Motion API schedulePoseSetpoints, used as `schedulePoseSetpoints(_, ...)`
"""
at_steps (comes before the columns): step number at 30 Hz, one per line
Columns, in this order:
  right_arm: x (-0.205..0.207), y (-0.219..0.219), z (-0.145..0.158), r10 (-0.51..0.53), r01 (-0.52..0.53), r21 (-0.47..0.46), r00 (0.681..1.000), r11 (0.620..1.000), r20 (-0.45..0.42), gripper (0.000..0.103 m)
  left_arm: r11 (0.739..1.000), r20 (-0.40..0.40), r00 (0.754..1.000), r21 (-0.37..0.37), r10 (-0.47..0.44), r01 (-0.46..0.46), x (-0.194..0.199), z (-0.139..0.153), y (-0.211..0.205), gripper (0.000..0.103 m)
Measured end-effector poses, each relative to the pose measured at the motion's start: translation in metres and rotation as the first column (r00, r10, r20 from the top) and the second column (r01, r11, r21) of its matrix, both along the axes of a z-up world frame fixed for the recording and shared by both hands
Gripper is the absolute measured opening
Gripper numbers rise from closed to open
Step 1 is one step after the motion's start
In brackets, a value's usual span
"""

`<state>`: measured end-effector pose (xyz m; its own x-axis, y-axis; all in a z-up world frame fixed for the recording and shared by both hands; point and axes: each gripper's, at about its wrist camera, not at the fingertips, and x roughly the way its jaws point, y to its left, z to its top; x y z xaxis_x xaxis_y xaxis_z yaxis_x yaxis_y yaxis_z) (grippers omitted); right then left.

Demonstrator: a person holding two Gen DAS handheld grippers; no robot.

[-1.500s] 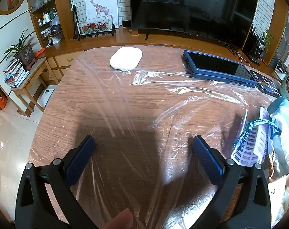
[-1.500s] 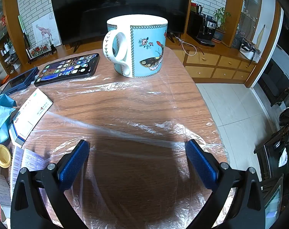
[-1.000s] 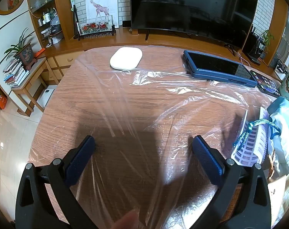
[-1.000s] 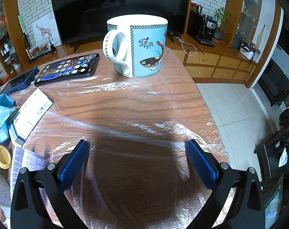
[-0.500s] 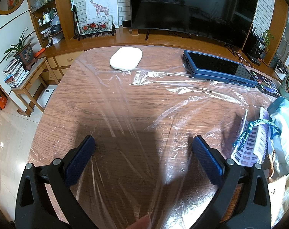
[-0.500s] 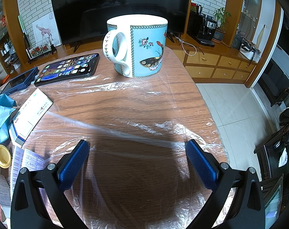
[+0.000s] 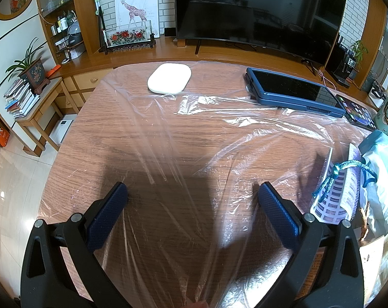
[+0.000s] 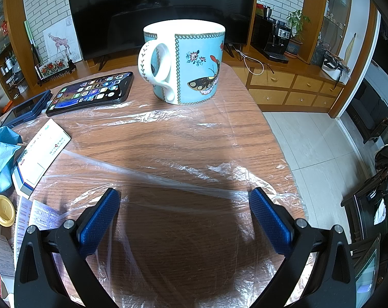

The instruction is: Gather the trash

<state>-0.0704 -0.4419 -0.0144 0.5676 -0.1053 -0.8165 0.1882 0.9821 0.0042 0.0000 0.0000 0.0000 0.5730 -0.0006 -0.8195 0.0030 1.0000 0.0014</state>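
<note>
Left gripper (image 7: 192, 195): jaws wide, nothing between them; held low over the table (image 7: 111, 128).
Right gripper (image 8: 185, 201): jaws wide, nothing held; low over the same table.
Film (image 7: 168, 154): clear plastic sheet, likely the trash; spread crumpled on the tabletop directly under and ahead of both grippers.
Film ridge (image 8: 147, 177): a raised fold just ahead of the right fingertips; long axis crosswise, far-left to near-right.
Film folds, left view: creases run lengthwise, fanning away from the jaws.
Paper clutter (image 8: 40, 151): box and leaflets, with a yellow lid (image 8: 2, 209), left of the right gripper; whether trash, cannot tell.
Non-trash ahead: mug (image 8: 186, 61), phone (image 8: 91, 92), tablet (image 7: 294, 92), white pad (image 7: 169, 78).
Progress: nothing gripped; collecting looks not yet begun.
Left to do: gather film, then any scraps.
</note>
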Motion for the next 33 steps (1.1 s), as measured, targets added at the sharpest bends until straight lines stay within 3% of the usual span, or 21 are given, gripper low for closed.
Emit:
schedulePoseSetpoints(27, -0.001, -0.008, 0.003, -0.024, 0.023, -0.005, 0.999, 1.000, -0.028, 0.099, 1.000, 0.000, 1.000, 0.000, -0.001, 0.001, -0.001, -0.001, -0.001, 0.102)
schedulePoseSetpoints(30, -0.011, -0.028, 0.021, -0.102, 0.102, 0.027, 0.995, 0.994, 0.014, 0.099, 1.000, 0.001, 1.000, 0.002, -0.013, 0.013, -0.001, -0.001, -0.001, 0.102)
schedulePoseSetpoints(33, -0.034, -0.030, 0.049, -0.118, 0.113, 0.055, 0.989, 0.992, 0.085, 0.099, 1.000, -0.022, 1.000, -0.017, -0.020, 0.019, -0.002, 0.002, 0.006, 0.101)
